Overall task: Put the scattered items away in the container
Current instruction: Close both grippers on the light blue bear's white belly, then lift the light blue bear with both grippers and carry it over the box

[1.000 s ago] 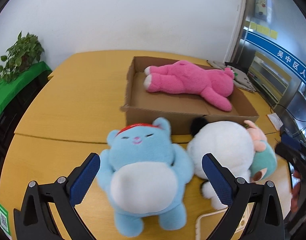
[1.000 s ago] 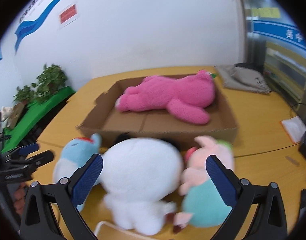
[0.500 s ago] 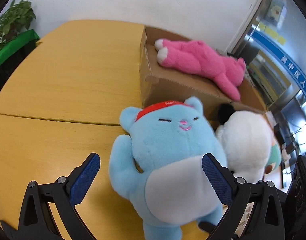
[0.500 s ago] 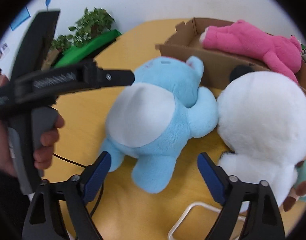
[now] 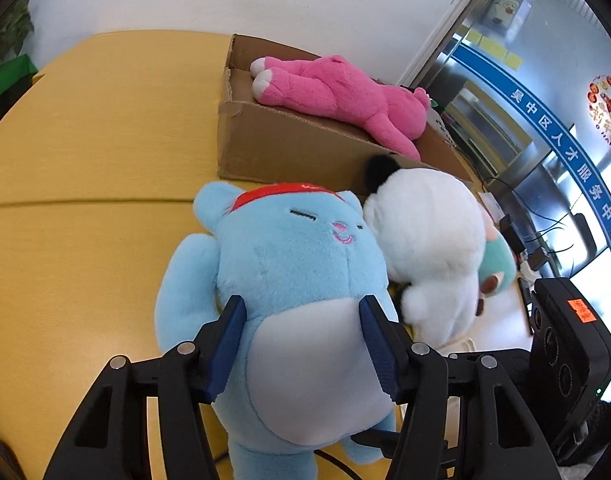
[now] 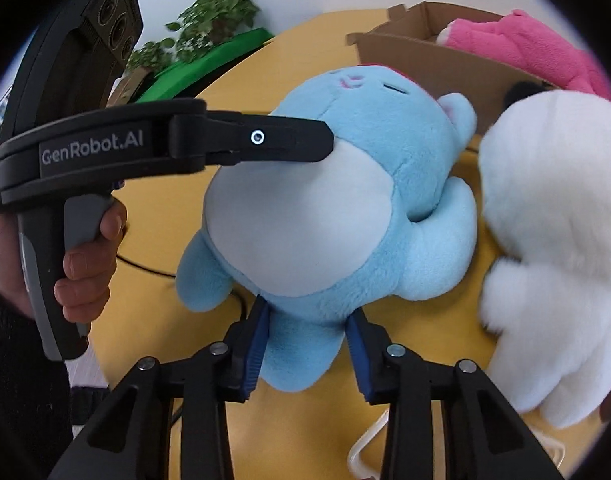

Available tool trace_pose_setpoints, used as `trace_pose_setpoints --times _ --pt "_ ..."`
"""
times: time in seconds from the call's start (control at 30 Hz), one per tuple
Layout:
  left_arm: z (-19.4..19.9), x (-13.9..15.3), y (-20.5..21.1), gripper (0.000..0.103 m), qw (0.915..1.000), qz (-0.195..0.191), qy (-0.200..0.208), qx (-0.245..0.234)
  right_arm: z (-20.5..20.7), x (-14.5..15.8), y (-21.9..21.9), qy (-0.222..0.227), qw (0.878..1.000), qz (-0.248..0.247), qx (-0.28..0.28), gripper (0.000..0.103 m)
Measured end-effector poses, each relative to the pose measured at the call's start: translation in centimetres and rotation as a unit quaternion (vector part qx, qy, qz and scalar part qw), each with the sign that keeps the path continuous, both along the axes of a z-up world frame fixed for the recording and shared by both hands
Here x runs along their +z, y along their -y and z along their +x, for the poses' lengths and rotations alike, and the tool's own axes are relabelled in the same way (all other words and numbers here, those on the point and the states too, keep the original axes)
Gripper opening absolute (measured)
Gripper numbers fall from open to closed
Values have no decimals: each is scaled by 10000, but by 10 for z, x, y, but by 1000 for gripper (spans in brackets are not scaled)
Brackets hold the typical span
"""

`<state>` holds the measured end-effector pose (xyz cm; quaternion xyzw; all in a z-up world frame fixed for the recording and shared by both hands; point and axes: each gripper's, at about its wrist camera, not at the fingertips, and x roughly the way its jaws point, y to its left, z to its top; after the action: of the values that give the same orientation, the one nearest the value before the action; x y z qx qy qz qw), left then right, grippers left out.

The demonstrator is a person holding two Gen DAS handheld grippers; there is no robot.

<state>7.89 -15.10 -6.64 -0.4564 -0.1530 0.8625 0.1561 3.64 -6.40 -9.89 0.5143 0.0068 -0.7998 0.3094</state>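
Here both tools are pinching the blue plush bear (image 5: pixel 293 280): the left tool (image 5: pixel 301 344) is squeezing its pale belly, the right tool (image 6: pixel 305 344) is clamping one stubby foot; lifting both together should be keeping the floppy body level over the cardboard box (image 5: pixel 281 148) just ahead, where a pink plush (image 5: pixel 337 96) is lying; the soft pile is compressing, so firm pressure matters; a fluffy white plush (image 5: pixel 425 240) is touching the bear on the left tool's right, on the smooth yellow table (image 5: pixel 85 160)

Fluffy blue plush toy (image 5: pixel 293 280), matt cardboard box (image 5: pixel 281 152).
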Motion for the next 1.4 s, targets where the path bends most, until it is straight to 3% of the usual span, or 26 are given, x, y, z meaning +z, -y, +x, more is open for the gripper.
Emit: trace_pose_setpoints --times 0.1,0.17,0.23,0.27,0.43,0.5,0.57,0.63,0.73,0.83,1.0,1.07,1.1,1.2,1.4 --pt "12 3 10 62 9999 126 -21 110 15 2 -5 124 9997 -80 185 39" --pt "13 5 19 68 9994 164 -14 300 17 2 -9 201 9996 -122 168 45" --pt "15 7 34 79 9979 274 -56 583 18 4 -13 196 9997 -137 82 75" --pt "13 5 43 81 9968 376 -27 705 17 6 -16 182 9997 -144 26 79" --pt "6 -21 72 79 9920 439 464 1086 3 23 -47 141 9971 -495 -556 79" --pt "0 -35 73 71 9917 397 672 1024 -8 27 -62 140 9939 -596 -916 79" --pt "-5 -45 70 59 9920 319 812 914 -23 20 -71 262 9891 -531 -1349 78" --pt "-8 -53 67 52 9924 285 892 804 -34 5 -71 433 9856 -421 -1581 64" --pt "-9 -55 66 34 9933 365 902 627 -41 -10 -68 610 9813 -479 -1762 61" --pt "-9 -52 61 32 9947 159 873 528 -41 -15 -66 665 9790 -521 -1856 59" --pt "-7 -53 59 30 9952 219 842 444 -31 -16 -58 590 9828 -349 -1712 56" --pt "-10 -51 54 28 9958 159 795 423 -34 -19 -48 590 9847 -193 -1629 46" --pt "-11 -50 51 28 9960 89 780 423 -36 -22 -43 599 9855 -122 -1584 34" --pt "-7 -44 46 26 9965 -137 723 396 -42 -25 -32 567 9869 81 -1510 31" --pt "0 -26 36 24 9969 -367 565 396 -36 -23 -37 555 9895 -72 -1334 26"
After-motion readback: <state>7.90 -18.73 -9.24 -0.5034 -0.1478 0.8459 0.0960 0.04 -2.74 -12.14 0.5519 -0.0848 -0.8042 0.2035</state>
